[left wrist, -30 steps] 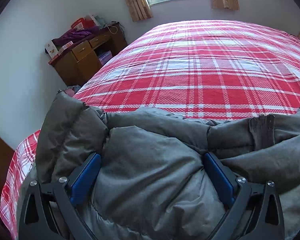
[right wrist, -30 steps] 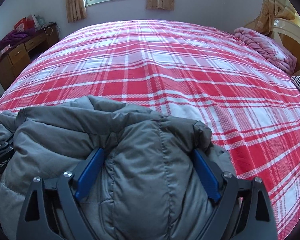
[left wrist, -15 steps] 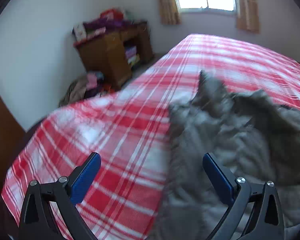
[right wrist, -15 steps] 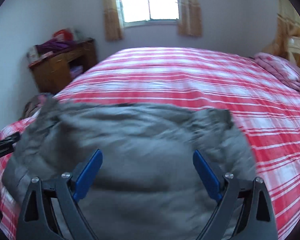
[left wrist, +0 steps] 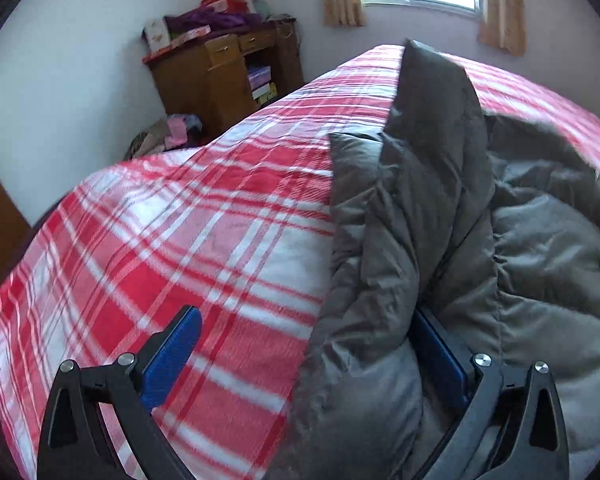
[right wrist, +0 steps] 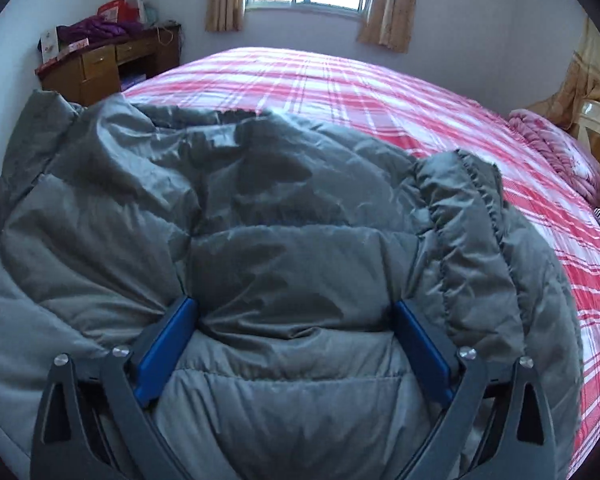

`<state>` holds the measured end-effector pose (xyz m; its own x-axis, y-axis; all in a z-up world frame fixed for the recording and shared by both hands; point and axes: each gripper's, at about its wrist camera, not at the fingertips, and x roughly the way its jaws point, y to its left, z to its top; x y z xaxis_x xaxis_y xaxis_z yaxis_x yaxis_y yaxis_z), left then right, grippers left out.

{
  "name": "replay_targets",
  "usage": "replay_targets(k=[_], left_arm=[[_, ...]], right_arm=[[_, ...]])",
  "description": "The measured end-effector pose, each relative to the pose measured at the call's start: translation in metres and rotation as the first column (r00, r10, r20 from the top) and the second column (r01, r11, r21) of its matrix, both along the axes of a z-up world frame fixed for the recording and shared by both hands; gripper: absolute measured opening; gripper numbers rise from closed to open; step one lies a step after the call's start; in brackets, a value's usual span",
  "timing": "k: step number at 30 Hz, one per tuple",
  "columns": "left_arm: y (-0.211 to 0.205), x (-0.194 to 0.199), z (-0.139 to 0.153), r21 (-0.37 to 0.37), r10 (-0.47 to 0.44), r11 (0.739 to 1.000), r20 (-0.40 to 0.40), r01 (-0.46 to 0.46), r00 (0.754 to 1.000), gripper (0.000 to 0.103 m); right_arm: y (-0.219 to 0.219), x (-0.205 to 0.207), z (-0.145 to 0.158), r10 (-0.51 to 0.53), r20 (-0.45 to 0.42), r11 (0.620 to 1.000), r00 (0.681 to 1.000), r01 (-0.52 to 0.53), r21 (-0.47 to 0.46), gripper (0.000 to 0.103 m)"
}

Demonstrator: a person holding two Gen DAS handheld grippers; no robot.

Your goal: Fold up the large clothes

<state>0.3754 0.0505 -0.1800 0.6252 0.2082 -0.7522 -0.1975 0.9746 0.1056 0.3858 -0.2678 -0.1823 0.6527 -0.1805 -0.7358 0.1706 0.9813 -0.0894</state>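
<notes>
On the near end of the bed (right wrist: 400,92), over its red-and-white plaid cover: one grey padded jacket (right wrist: 300,240), bulky, heaped and creased, not yet folded flat. Left claw (left wrist: 312,356): jaws spread wide, gripping nothing; its left blue pad hangs over bare plaid, its right pad is partly buried under the jacket's edge. Right claw (right wrist: 296,344): jaws spread wide, with a thick bulge of jacket between the pads; whether they pinch it or merely bracket it cannot be told. Risks, as judged: puffy slick fabric may spring out of a shallow pinch; a stiff flap standing up beside the left claw may flop back toward the bed's middle and undo the fold; closing on one layer only may drag the heap askew; the jacket lies close to the bed's near edge and could slide off. Beyond the bed's far left corner: wooden desk (left wrist: 228,76), cluttered.
</notes>
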Motion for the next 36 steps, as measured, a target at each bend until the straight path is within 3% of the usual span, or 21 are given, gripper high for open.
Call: replay_targets(k=[2,4,5,7,9,15,19,24,28,29,30,32,36], left_arm=[[0.007,-0.017,0.014,-0.030,0.010,1.000,0.034,-0.009,0.999,0.102],[0.019,-0.037,0.030,-0.060,0.027,0.998,0.093,-0.021,0.995,0.102],[0.023,-0.046,0.034,-0.080,0.030,0.997,0.116,-0.021,0.993,0.102],[0.030,-0.051,0.034,-0.117,0.029,0.993,0.099,-0.017,0.995,0.102],[0.032,-0.043,0.026,-0.160,0.015,0.987,0.048,-0.008,0.999,0.102],[0.021,-0.027,-0.009,-0.250,-0.010,0.968,-0.050,-0.003,0.999,0.102],[0.019,-0.027,-0.012,-0.248,-0.018,0.969,-0.023,0.012,1.000,0.100],[0.008,-0.031,-0.007,-0.297,-0.097,0.950,0.011,0.096,0.995,0.066],[0.002,-0.034,-0.003,-0.342,-0.143,0.930,0.007,0.137,0.990,0.053],[0.001,-0.035,-0.002,-0.361,-0.163,0.919,0.013,0.157,0.987,0.027],[0.001,-0.036,-0.002,-0.409,-0.191,0.894,0.018,0.182,0.981,0.016],[0.001,-0.041,0.003,-0.428,-0.193,0.884,0.030,0.187,0.981,0.009],[0.006,-0.053,0.013,-0.430,-0.191,0.880,0.066,0.201,0.979,0.007]], right_arm=[[-0.002,-0.002,0.004,0.005,-0.012,1.000,1.000,-0.005,0.006,0.100],[-0.002,-0.013,0.016,0.008,-0.009,1.000,1.000,-0.008,0.019,0.090],[-0.002,-0.025,0.026,0.001,0.021,0.999,1.000,-0.002,0.041,0.090],[0.006,-0.049,0.044,0.018,0.098,0.998,0.995,-0.024,0.058,0.095],[0.020,-0.069,0.050,0.052,0.127,0.999,0.991,-0.052,0.000,0.095],[0.039,-0.079,0.013,0.062,0.064,0.998,0.996,-0.059,-0.036,0.096],[0.042,-0.078,0.002,0.080,0.058,0.992,0.995,-0.074,-0.101,0.100],[0.044,-0.076,-0.003,0.073,0.038,0.992,0.997,-0.069,-0.107,0.101],[0.044,-0.081,-0.004,0.070,0.052,0.992,0.996,-0.063,-0.113,0.101],[0.045,-0.078,-0.005,0.070,0.054,0.991,0.996,-0.063,-0.115,0.101],[0.045,-0.079,-0.007,0.069,0.055,0.991,0.996,-0.062,-0.116,0.101],[0.043,-0.081,-0.007,0.069,0.060,0.992,0.996,-0.062,-0.113,0.101],[0.042,-0.080,-0.007,0.070,0.053,0.993,0.996,-0.065,-0.103,0.102]])
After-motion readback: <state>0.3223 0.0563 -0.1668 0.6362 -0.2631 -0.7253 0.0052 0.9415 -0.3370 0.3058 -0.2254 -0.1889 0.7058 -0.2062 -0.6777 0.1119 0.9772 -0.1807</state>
